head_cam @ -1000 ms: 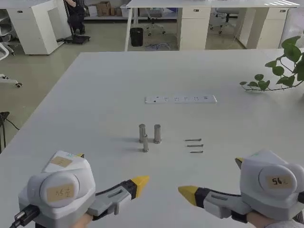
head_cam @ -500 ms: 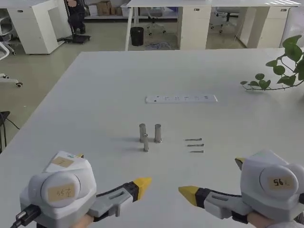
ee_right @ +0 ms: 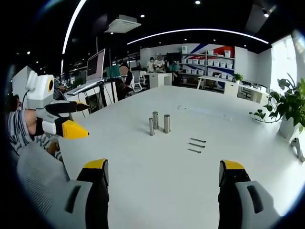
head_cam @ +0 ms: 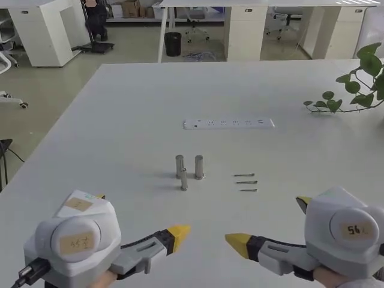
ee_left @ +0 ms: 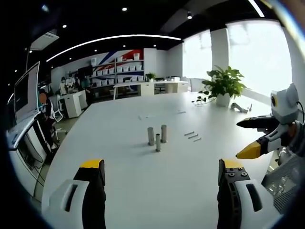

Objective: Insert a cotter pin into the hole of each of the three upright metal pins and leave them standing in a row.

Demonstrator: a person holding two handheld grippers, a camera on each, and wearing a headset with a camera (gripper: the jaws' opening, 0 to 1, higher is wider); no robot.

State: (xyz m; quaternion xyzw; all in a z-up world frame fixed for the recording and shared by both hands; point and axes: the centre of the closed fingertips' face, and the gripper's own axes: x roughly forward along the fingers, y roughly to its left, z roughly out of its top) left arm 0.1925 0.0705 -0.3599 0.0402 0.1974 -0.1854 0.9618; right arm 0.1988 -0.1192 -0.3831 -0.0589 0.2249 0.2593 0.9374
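Three short metal pins [head_cam: 188, 170] stand upright in a tight cluster at the table's middle; they also appear in the left gripper view [ee_left: 157, 137] and the right gripper view [ee_right: 158, 123]. Three small cotter pins [head_cam: 245, 182] lie flat in a column just right of them, seen again as cotter pins [ee_right: 195, 145] from the right gripper. My left gripper [head_cam: 150, 234] hovers near the front edge, left of the pins, open and holding nothing. My right gripper [head_cam: 267, 227] hovers at the front right, also open with nothing between its yellow-tipped jaws.
A white power strip [head_cam: 228, 124] lies across the table behind the pins. A leafy plant [head_cam: 357, 84] reaches over the table's right edge. Desks, chairs and a black bin [head_cam: 173, 45] stand on the floor beyond the table.
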